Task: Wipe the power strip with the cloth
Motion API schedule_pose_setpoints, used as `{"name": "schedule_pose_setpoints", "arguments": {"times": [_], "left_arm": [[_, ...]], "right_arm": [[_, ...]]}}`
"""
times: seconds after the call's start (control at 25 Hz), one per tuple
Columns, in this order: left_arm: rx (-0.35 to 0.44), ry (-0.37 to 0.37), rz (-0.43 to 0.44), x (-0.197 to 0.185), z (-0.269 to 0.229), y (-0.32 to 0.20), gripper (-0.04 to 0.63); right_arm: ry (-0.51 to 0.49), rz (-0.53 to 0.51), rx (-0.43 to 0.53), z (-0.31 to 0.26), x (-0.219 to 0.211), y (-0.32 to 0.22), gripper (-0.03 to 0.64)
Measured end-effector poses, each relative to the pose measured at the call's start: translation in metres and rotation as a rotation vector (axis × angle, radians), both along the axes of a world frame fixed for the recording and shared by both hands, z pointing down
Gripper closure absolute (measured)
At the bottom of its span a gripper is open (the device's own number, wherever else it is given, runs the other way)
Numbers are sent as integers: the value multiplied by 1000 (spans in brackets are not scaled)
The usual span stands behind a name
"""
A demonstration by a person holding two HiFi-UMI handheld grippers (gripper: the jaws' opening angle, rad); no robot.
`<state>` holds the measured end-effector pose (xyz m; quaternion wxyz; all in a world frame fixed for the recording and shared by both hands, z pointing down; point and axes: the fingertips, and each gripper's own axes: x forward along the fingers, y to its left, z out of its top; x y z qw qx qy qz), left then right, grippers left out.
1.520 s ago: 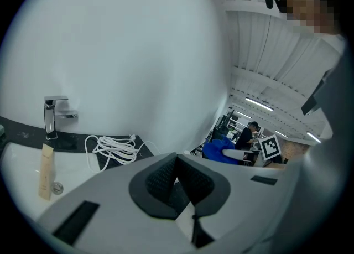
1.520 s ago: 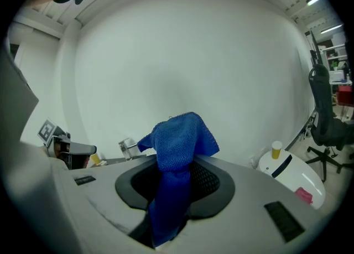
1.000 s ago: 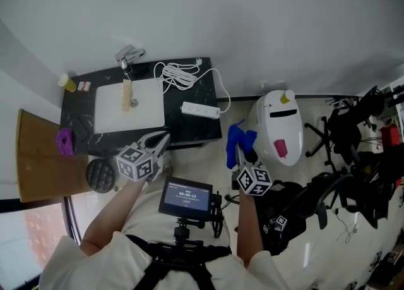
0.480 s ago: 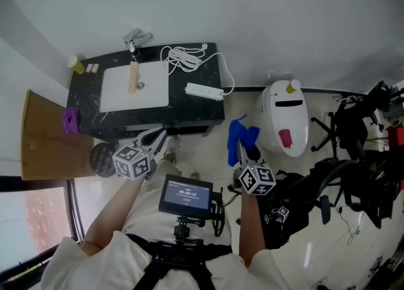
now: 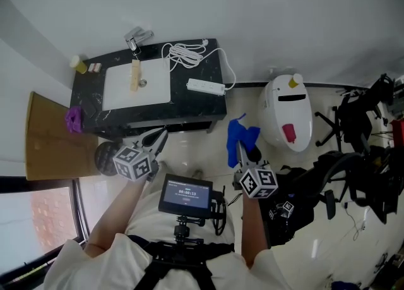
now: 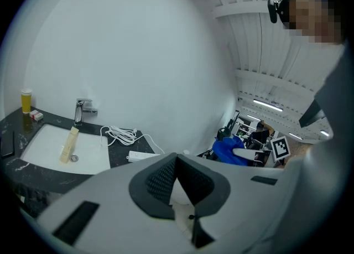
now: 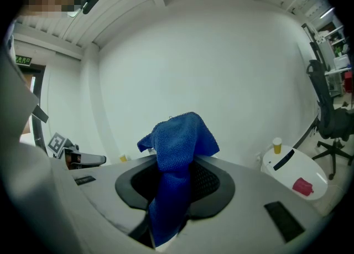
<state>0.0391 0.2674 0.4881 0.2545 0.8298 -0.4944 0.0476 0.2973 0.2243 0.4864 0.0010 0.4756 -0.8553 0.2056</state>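
The white power strip (image 5: pixel 206 86) lies on the right part of the black counter (image 5: pixel 189 115), next to a coil of white cable (image 5: pixel 183 53); it shows in the left gripper view too, as the power strip (image 6: pixel 141 156). My right gripper (image 5: pixel 242 146) is shut on a blue cloth (image 5: pixel 241 133), held in the air off the counter's right front corner; the cloth (image 7: pixel 177 148) drapes over the jaws of that gripper (image 7: pixel 177 165). My left gripper (image 5: pixel 154 138) hovers before the counter's front edge; its pads meet with nothing between them in the left gripper view (image 6: pixel 176 157).
A white sink (image 5: pixel 136 86) with a faucet (image 5: pixel 137 37) and a tan tube (image 5: pixel 134 77) fills the counter's left half. A wooden board (image 5: pixel 50 137) stands left, a white rounded appliance (image 5: pixel 288 118) right, black chairs (image 5: pixel 360 124) beyond. A small monitor (image 5: pixel 186 194) sits below.
The counter has drifted up and right in the head view, so it looks a little farther from both grippers. The grippers keep their poses, and the cloth stays in the right one.
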Motion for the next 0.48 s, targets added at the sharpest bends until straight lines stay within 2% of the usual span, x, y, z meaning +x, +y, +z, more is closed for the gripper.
{"name": "schedule_pose_setpoints", "arguments": {"times": [0.16, 0.48], "left_arm": [[7, 16, 5, -7, -1, -6, 595], [-5, 47, 23, -44, 4, -1, 595]], "right_arm": [[12, 4, -5, 0, -10, 0, 509], [62, 12, -10, 5, -48, 5, 509]]}}
